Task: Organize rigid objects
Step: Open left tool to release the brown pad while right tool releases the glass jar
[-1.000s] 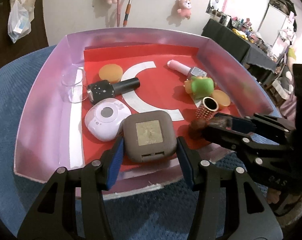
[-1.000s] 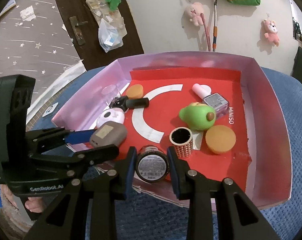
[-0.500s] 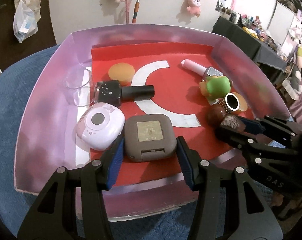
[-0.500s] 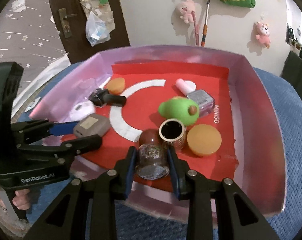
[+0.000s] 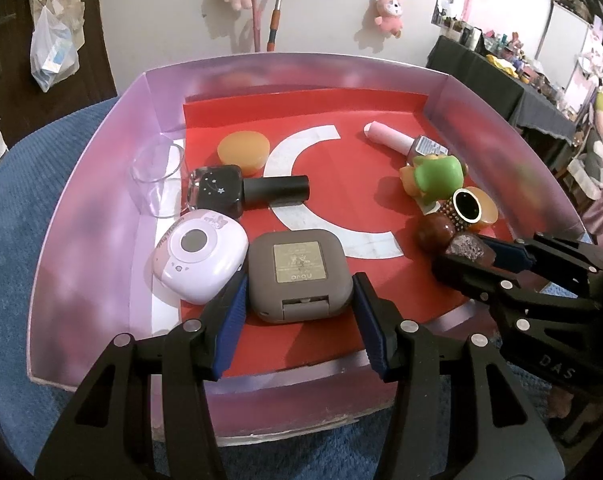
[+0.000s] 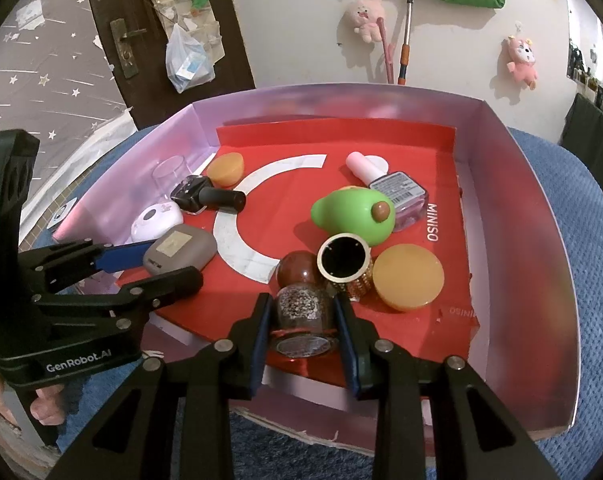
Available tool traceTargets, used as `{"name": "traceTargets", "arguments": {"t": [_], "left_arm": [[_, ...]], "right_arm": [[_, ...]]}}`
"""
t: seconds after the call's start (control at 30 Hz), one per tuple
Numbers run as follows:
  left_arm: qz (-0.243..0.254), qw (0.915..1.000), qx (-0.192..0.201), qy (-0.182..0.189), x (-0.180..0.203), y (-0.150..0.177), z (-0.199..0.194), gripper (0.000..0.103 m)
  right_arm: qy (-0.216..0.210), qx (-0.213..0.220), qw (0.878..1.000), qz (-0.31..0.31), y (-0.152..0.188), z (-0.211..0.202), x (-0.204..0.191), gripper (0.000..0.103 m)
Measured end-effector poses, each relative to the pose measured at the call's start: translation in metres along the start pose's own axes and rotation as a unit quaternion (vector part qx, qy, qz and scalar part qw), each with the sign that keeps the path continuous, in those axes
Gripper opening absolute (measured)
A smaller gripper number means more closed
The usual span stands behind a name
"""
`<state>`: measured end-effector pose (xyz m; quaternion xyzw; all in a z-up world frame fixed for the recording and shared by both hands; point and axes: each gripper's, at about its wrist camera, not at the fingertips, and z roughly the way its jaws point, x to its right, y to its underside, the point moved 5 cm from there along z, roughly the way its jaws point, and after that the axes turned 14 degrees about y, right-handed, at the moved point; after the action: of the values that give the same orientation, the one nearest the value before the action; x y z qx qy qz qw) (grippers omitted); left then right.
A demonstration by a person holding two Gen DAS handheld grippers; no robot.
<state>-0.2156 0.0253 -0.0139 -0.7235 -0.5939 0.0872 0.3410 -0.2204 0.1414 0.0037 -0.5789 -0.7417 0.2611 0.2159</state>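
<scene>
Between our left fingers [image 5: 297, 312] sits the brown case [image 5: 297, 274]; our right fingers [image 6: 303, 320] clamp a glitter bottle [image 6: 303, 314] that could topple its neighbours.

Compact [image 5: 297, 276] just right of camera [image 5: 199, 254], both inside tray [image 5: 101, 184]

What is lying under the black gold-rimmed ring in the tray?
The ring leans on a brown ball and an orange disc. Its studded side hides what lies beneath it.
</scene>
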Motion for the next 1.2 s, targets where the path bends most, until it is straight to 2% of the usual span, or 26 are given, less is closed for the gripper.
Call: {"name": "traceTargets", "arguments": {"t": [0.23, 0.37, 0.4, 0.53, 0.7, 0.77, 0.83, 0.9, 0.97, 1.13, 1.2], "left_arm": [[0.005, 0.9999, 0.005, -0.010, 0.003, 0.000, -0.001, 0.051], [0.008, 0.9998, 0.015, -0.011, 0.005, -0.001, -0.006, 0.052], [0.009, 0.9997, 0.018, -0.011, 0.006, -0.001, -0.008, 0.053], [0.015, 0.9994, 0.031, -0.012, 0.011, -0.003, -0.017, 0.070], [0.023, 0.9984, 0.046, -0.022, 0.016, -0.002, -0.030, 0.071], [0.025, 0.9981, 0.050, -0.025, 0.017, -0.001, -0.033, 0.075], [0.028, 0.9976, 0.055, -0.031, 0.018, 0.001, -0.037, 0.075], [0.031, 0.9968, 0.062, -0.039, 0.020, 0.004, -0.042, 0.080], [0.031, 0.9961, 0.069, -0.045, 0.019, 0.006, -0.045, 0.091], [0.023, 0.9954, 0.082, -0.045, 0.016, 0.012, -0.052, 0.093], [0.021, 0.9952, 0.084, -0.046, 0.014, 0.014, -0.052, 0.098]], "right_arm": [[-0.003, 0.003, 1.000, 0.002, 0.000, -0.003, 0.001, 0.036], [-0.004, 0.013, 1.000, 0.004, -0.002, -0.011, 0.001, 0.048], [-0.004, 0.015, 1.000, 0.005, -0.003, -0.012, 0.000, 0.049], [-0.007, 0.022, 1.000, 0.009, -0.003, -0.020, 0.002, 0.049], [-0.010, 0.033, 0.999, 0.017, -0.004, -0.030, 0.001, 0.056], [-0.010, 0.039, 0.999, 0.020, -0.003, -0.036, 0.000, 0.057], [-0.010, 0.044, 0.999, 0.024, -0.002, -0.042, 0.001, 0.061], [-0.007, 0.050, 0.998, 0.029, -0.001, -0.046, 0.002, 0.071], [-0.003, 0.056, 0.998, 0.034, 0.001, -0.051, 0.002, 0.074], [0.008, 0.072, 0.996, 0.050, 0.007, -0.060, 0.005, 0.088], [0.016, 0.080, 0.995, 0.058, 0.009, -0.064, 0.005, 0.096]]}}
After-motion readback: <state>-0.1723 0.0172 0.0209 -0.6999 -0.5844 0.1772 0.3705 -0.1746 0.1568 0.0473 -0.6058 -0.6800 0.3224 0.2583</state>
